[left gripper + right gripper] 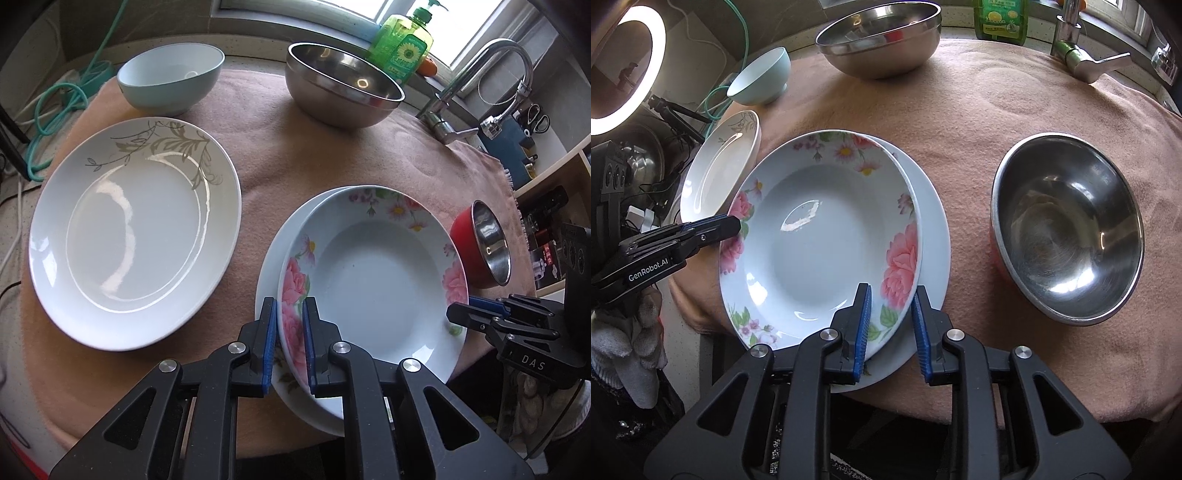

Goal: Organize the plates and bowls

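A deep floral plate (373,280) lies in a plain white plate (267,266) on the pink towel. My left gripper (290,314) is shut on the floral plate's near-left rim, one pad inside and one outside. In the right wrist view, my right gripper (892,295) straddles the floral plate's (820,236) near-right rim with its jaws open; a gap shows by the outer pad, over the white plate (934,221). The left gripper (733,227) holds the opposite rim. A large leaf-patterned plate (136,232) lies to the left.
A pale blue bowl (170,77) and a big steel bowl (343,88) stand at the back. A red-sided steel bowl (1067,229) sits right of the plates. Behind are a soap bottle (402,48) and a faucet (480,81); cables (55,110) lie at the left.
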